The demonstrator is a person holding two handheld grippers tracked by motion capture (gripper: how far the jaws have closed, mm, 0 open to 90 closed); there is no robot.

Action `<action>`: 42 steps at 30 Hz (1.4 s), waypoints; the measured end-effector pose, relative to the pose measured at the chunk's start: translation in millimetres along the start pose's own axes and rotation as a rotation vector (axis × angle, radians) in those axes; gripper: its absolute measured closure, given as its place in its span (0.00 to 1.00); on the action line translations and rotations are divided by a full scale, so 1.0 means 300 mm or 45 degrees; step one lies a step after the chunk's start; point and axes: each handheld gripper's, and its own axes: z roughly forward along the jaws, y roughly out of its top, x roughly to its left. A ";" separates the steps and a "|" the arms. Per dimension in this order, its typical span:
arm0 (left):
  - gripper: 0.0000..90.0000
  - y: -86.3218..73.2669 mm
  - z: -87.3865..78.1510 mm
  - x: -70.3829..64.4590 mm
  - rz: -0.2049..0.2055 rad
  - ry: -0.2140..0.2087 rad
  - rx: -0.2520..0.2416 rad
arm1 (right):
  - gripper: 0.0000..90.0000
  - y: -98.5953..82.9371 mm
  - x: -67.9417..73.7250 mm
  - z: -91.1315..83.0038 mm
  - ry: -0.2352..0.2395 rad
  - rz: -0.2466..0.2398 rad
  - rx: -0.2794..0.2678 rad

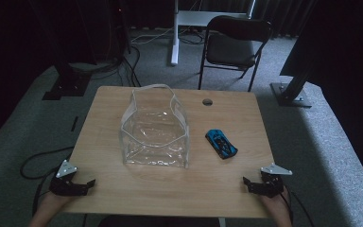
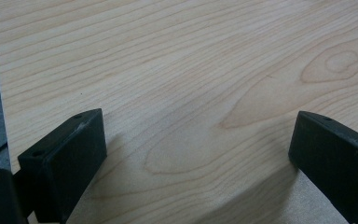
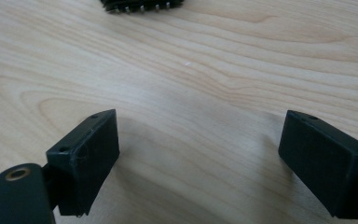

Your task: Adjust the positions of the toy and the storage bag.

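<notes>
Blue and glossy, the toy car (image 1: 221,144) is lying right of centre in the high view, just beside the clear plastic bag (image 1: 155,130) standing open mid-frame. We are judging the car light, rigid and slick-shelled, so we are planning to pinch it across its narrow flanks; the bag is looking thin, floppy and easily crumpled, best taken by its stiff rim or handle. We are resting our right gripper (image 1: 256,185) at lower right and our left gripper (image 1: 84,185) at lower left, both with jaws spread wide over the pale, grained wooden table (image 1: 104,109), clamping nothing.
</notes>
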 end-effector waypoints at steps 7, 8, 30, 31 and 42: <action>0.05 0.002 0.001 0.000 0.002 -0.002 0.000 | 0.13 0.019 0.010 0.004 0.015 -0.012 0.044; 0.05 0.002 0.002 0.001 0.002 -0.002 0.001 | 0.12 0.020 0.013 0.005 0.008 -0.017 0.050; 0.05 0.004 0.003 0.001 0.004 -0.002 -0.001 | 0.12 0.174 0.063 0.013 0.139 -0.019 -0.067; 0.05 0.004 0.003 0.001 0.004 -0.002 -0.001 | 0.12 0.174 0.063 0.013 0.139 -0.019 -0.067; 0.05 0.004 0.004 0.001 0.005 -0.005 -0.001 | 0.12 0.246 0.073 0.057 0.181 -0.039 -0.082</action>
